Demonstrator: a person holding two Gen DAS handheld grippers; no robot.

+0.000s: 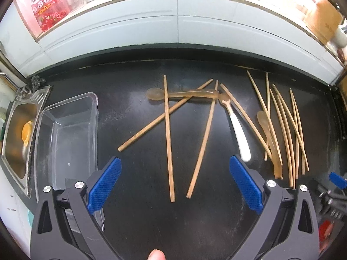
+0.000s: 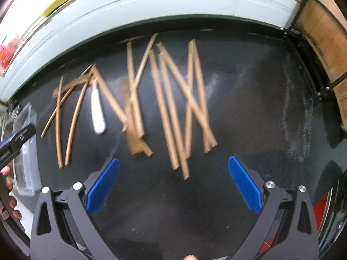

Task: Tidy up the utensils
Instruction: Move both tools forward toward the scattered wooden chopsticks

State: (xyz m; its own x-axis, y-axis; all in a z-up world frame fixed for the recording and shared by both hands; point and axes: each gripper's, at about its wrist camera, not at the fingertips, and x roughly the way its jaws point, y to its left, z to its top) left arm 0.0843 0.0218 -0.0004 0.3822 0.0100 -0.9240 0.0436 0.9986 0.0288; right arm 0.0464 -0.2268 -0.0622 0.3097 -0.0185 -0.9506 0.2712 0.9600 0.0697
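Several wooden chopsticks (image 1: pixel 168 134) lie scattered on a black counter (image 1: pixel 141 216), with more in a bunch at the right (image 1: pixel 286 130). Among them are a translucent amber spoon (image 1: pixel 180 93), a second amber spoon (image 1: pixel 267 134) and a white-handled utensil (image 1: pixel 239 136). A clear plastic container (image 1: pixel 69 138) stands empty at the left. My left gripper (image 1: pixel 175 186) is open just short of two chopstick ends. In the right wrist view, my right gripper (image 2: pixel 173 186) is open above the near ends of the blurred chopstick bunch (image 2: pixel 173 108); the white-handled utensil (image 2: pixel 97 112) lies left of it.
A steel sink (image 1: pixel 19 134) with a yellow strainer plug (image 1: pixel 27 133) sits left of the container. White tiled wall (image 1: pixel 173 28) runs behind the counter. A wooden board in a black rack (image 2: pixel 323 34) stands at the right. The right gripper's tip (image 1: pixel 337 179) shows at the left view's edge.
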